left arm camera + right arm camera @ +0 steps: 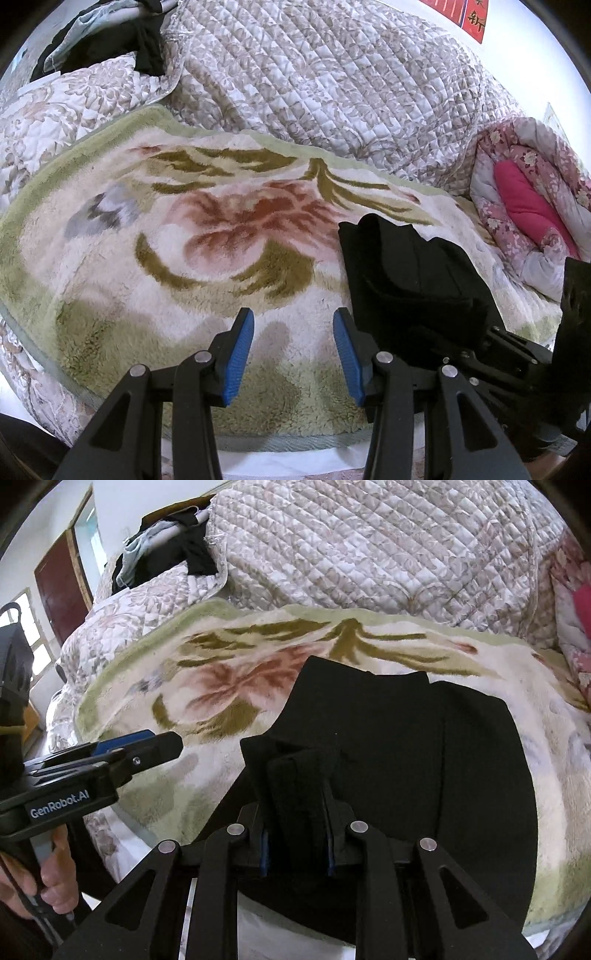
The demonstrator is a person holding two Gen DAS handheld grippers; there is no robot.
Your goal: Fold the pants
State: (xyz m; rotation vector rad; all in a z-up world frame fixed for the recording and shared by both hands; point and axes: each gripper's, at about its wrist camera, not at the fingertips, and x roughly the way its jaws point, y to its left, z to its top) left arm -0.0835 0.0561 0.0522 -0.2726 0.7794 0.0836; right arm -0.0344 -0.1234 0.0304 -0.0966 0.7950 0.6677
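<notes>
Black pants [406, 738] lie on floral fleece blanket [207, 686]

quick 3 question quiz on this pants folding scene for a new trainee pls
1. True or false: the left gripper holds the black pants.
2. Which gripper is shut on a bunched fold of the pants? A) left B) right C) neither
3. What do the pants lie on?

Key:
1. False; its jaws are open over bare blanket.
2. B
3. The fleecy floral blanket, in front of the quilted bedspread.
</notes>
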